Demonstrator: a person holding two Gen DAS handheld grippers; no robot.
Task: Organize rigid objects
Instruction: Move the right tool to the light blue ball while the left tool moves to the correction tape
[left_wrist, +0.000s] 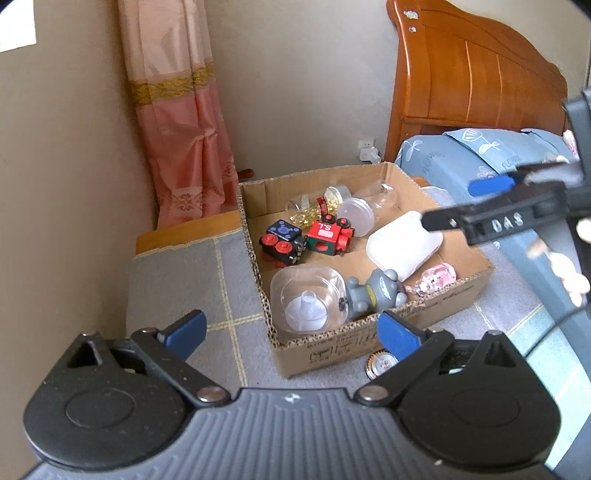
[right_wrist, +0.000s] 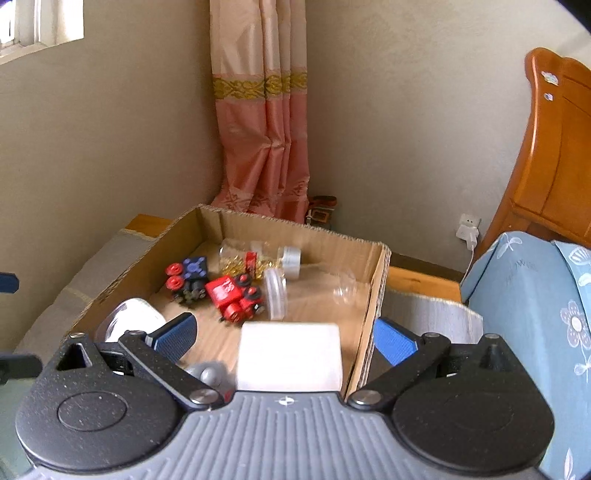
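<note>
While my left gripper (left_wrist: 291, 334) hangs with its blue pads spread wide and gripping nothing, it faces the near wall of the cardboard box (left_wrist: 332, 354); my right gripper (right_wrist: 284, 338) is likewise agape, over the white container (right_wrist: 290, 356) at the box's near end; deeper inside lie the red toy train (left_wrist: 328, 238), the dark toy car (left_wrist: 282, 245), a grey figurine (left_wrist: 373, 295), clear jars; a gold bottle cap (left_wrist: 380, 365) sits outside, on the grey mat (left_wrist: 221, 295).

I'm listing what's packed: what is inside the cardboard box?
Cardboard box holds two toy trains, clear jars, a white container, a grey figure. Anything beneath them is hidden.
</note>
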